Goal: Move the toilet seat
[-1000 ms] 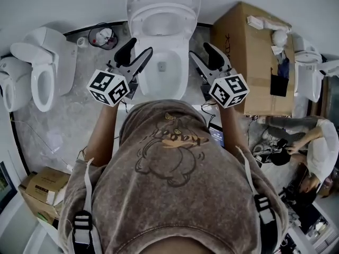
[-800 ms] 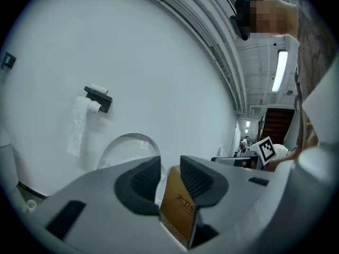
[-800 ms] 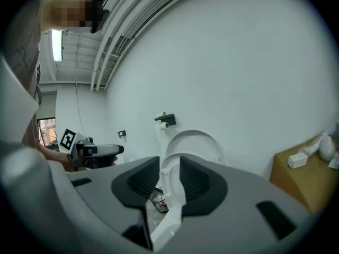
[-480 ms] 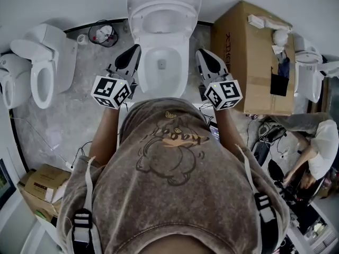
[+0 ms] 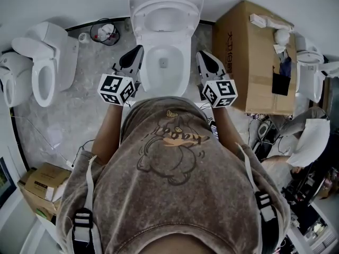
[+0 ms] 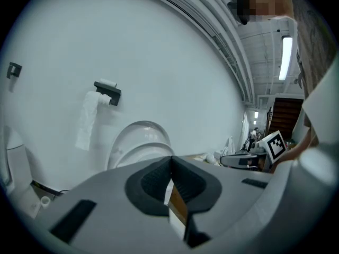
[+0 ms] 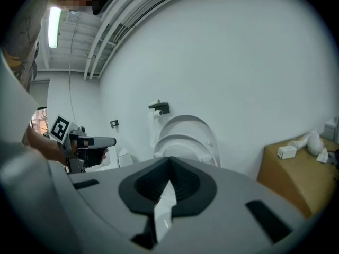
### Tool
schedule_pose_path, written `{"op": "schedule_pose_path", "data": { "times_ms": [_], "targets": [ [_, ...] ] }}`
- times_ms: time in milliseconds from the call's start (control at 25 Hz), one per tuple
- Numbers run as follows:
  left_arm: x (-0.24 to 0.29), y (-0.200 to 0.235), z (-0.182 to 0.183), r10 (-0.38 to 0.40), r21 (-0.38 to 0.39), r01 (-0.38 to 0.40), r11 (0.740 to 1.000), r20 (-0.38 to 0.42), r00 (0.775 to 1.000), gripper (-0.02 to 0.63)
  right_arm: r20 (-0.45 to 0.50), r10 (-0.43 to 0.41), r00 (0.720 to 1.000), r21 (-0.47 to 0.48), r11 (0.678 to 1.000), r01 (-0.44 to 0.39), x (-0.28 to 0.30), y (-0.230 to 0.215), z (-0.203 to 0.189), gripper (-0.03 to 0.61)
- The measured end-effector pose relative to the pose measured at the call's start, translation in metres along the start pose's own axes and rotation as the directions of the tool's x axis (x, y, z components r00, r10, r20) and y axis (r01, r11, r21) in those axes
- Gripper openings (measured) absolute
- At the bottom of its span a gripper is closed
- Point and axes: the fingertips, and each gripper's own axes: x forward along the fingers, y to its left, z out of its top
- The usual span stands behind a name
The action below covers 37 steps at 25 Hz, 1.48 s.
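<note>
While the toilet seat (image 7: 183, 141) stands raised, your left gripper (image 5: 136, 52) and right gripper (image 5: 202, 55) flank the bowl (image 5: 184, 57), jaws pressed together, pinching nothing.

Floor (image 5: 87, 107) w/ toilet (image 5: 183, 49), box (image 5: 249, 57), poss. bin (image 5: 103, 34)

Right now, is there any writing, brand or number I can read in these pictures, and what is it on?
No text reads clearly.
Shirt: cursive word over the cartoon, upside down, too blurred to quote.
Cardboard box: dark print on its side, too small to read.
Cubes on the left gripper and right gripper: black-and-white square patterns, no letters.
</note>
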Motion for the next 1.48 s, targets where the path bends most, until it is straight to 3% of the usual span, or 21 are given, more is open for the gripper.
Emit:
{"op": "schedule_pose_path", "data": {
  "times_ms": [280,1000,1480],
  "targets": [
    [0.002,-0.001,0.000,-0.012,-0.016,0.012,1.000,-0.007,1.000,0.009,0.016,0.001,1.000,0.017,1.000,-0.001,0.000,-0.001,0.004,-0.001],
    [-0.019,0.011,0.010,0.040,-0.049,-0.040,0.998,0.012,0.999,0.009,0.020,0.104,0.994,-0.015,0.995,-0.103,-0.001,0.017,0.025,-0.002],
    [-0.020,0.011,0.010,0.041,-0.057,-0.041,0.998,0.011,0.999,0.009,0.001,0.090,0.996,-0.021,0.996,-0.090,-0.001,0.015,0.022,-0.002]
  ]
}}
